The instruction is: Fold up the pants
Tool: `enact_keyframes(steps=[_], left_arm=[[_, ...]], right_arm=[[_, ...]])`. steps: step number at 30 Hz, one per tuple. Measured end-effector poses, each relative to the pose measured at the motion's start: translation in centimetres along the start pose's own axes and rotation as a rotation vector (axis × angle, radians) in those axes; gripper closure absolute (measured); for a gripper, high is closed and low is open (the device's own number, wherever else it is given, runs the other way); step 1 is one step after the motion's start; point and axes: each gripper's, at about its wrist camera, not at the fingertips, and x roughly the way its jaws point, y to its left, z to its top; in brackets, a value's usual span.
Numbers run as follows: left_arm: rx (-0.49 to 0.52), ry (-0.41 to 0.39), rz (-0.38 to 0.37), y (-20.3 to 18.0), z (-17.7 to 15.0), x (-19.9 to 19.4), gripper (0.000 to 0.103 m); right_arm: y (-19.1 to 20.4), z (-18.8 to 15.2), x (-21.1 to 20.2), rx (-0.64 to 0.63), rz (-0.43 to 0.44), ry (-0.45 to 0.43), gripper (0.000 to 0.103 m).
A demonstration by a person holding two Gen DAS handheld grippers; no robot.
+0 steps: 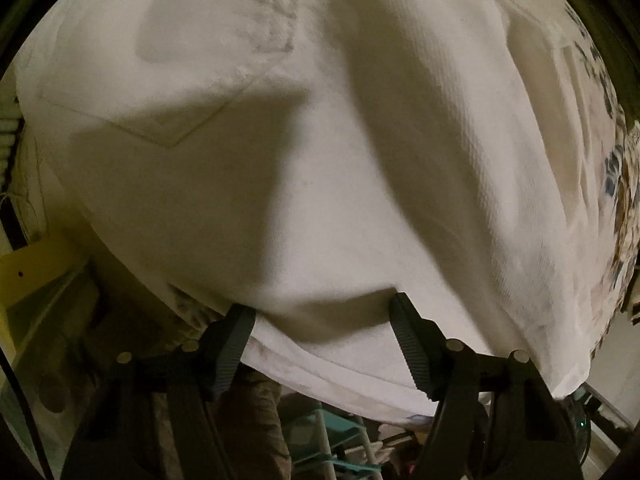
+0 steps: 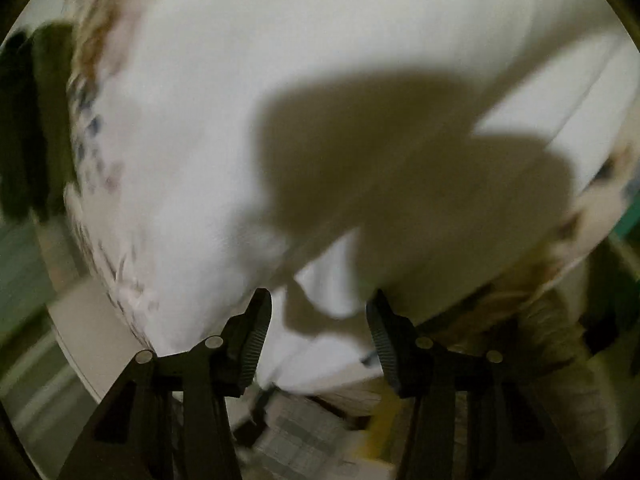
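Observation:
White textured pants [image 1: 340,160] lie spread over a surface and fill most of the left wrist view; a stitched pocket outline shows at the upper left. My left gripper [image 1: 320,320] is open, its fingers wide apart at the near hem of the cloth. In the right wrist view the same white pants [image 2: 200,140] fill the blurred frame under a large shadow. My right gripper [image 2: 318,316] is open, its fingers apart at the near edge of the cloth, with a fold of white fabric lying between them.
A floral patterned cover [image 1: 616,184] lies under the pants and shows at the right edge; it also shows in the right wrist view [image 2: 92,92]. A yellow board [image 1: 36,268] is at the left. A teal rack [image 1: 340,440] stands below the surface edge.

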Motion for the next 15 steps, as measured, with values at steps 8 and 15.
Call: enact_keyframes(steps=[8, 15], left_arm=[[0.026, -0.066, -0.051, 3.1, -1.7, -2.8, 0.098], [0.115, -0.015, -0.002, 4.4, -2.7, -1.6, 0.092]], right_arm=[[0.2, -3.6, -2.9, -0.018, -0.093, -0.114, 0.094], [-0.4, -6.3, -3.2, -0.11, -0.193, -0.024, 0.093]])
